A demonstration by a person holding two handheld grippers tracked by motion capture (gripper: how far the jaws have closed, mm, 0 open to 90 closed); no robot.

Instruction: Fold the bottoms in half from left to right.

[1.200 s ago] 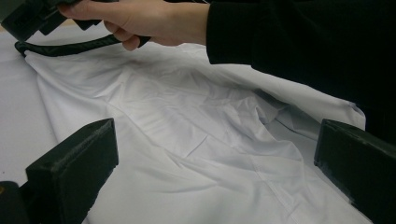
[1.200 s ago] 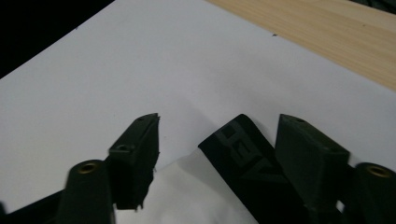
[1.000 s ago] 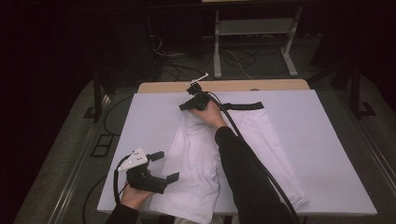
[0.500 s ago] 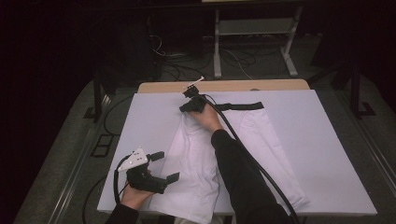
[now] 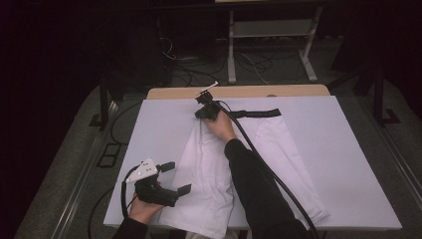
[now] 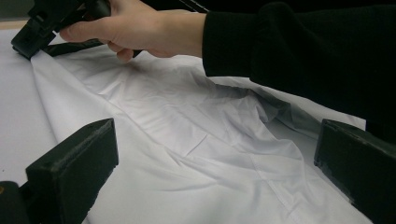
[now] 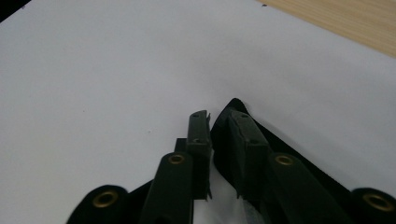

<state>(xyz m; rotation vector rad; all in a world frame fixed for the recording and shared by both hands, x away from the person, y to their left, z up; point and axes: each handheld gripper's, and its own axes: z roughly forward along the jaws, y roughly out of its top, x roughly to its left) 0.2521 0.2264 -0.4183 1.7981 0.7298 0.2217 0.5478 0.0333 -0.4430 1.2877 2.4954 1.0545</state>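
- Two grippers are at work on my white garment (image 5: 219, 169), spread flat on the pale surface (image 5: 348, 149)
- My right gripper (image 5: 205, 110) sits at the garment's far left corner, its fingers (image 7: 200, 135) closed on the black band (image 5: 259, 113) at the top edge
- My left gripper (image 5: 171, 178) hovers at the garment's near left edge, fingers (image 6: 74, 163) spread wide, holding nothing

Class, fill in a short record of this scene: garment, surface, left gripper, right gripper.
garment: white trousers with black waistband, lying flat
surface: white sheet over a wooden table
left gripper: open, at the near left edge of the trousers, holding nothing
right gripper: jaws closed on the waistband's corner at the far end
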